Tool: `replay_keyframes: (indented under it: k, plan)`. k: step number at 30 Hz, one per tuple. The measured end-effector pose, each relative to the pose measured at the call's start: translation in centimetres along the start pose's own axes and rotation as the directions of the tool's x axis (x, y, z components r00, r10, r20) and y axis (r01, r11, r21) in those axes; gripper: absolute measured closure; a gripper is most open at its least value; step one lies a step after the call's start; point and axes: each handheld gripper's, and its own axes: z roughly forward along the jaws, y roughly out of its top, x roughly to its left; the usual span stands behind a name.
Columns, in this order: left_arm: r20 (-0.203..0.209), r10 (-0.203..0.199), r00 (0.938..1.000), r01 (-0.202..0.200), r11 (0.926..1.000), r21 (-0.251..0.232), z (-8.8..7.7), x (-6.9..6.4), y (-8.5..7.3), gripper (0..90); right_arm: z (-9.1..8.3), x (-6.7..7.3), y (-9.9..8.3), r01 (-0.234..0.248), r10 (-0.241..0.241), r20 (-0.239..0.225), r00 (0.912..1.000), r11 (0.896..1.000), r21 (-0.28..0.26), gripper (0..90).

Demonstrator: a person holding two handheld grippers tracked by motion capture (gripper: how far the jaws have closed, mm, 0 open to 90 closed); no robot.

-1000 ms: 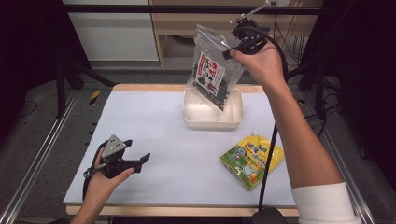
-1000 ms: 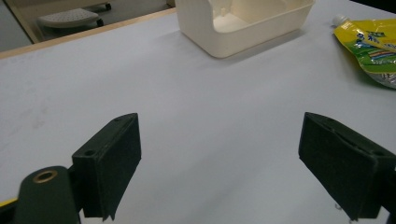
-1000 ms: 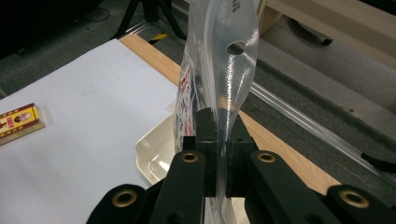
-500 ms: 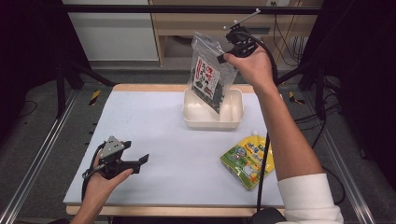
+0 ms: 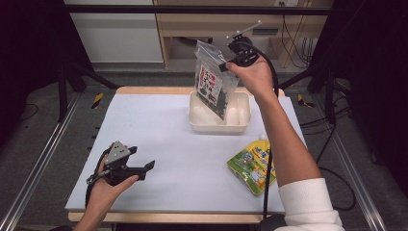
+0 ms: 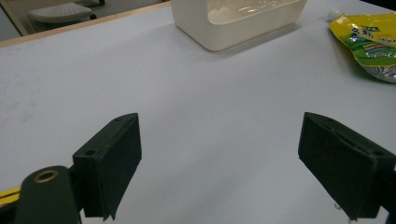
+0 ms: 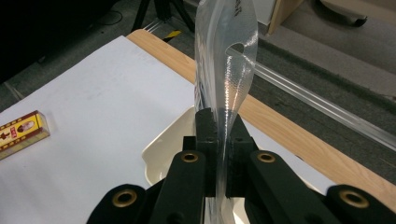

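Nearest, left gripper (image 5: 144,168) resting on the white table (image 5: 159,139) at the near left edge, held in the person's left hand (image 5: 108,185). Jaws spread wide in the left gripper view, 2 black pads (image 6: 109,161) well apart, bare table surface between them, nothing gripped.

Near right: green and yellow spouted pouch (image 5: 253,163) lying flat on the table, partly crossed by the right forearm and the trailing cable. Same pouch at the top right of the left gripper view (image 6: 369,44), spout end toward the tray.

Farther, centre right: cream plastic tray (image 5: 199,120) standing on the table close to the far edge; seen as a pale tub in the left gripper view (image 6: 219,35).

Above the tray: clear plastic bag (image 5: 211,86) with a red, white and dark printed pack inside, hanging tilted, lower corner dipping within the tray walls. Contact with the tray floor not determinable.

Farthest: right gripper (image 5: 226,65) raised over the tray's far side, in the right hand (image 5: 252,77). Jaws closed tight on the bag's upper edge; in the right gripper view (image 7: 217,135) clear film pinched flat between the pads, rest of the bag (image 7: 224,70) rising beyond them.

Small red and yellow box (image 7: 21,130) lying on the table at the left of the right gripper view.
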Motion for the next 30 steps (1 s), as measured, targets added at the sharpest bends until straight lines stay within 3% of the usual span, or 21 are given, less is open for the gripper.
replay_keyframes:
  k: [17, 30]
  plan:
    - [-0.002, 0.001, 1.0, -0.001, 1.0, 0.002, 0.0, 0.1, 0.0, 13.4, 1.6, -1.1, -2.0, -0.065, 0.065, -0.042, 0.997, 0.998, 0.004, 87.5]
    - [0.0, -0.001, 1.0, 0.001, 1.0, 0.003, 0.0, 0.1, 0.0, 13.4, 2.2, -1.6, -2.9, -0.08, 0.08, -0.054, 0.9953, 0.997, -0.005, 86.8]
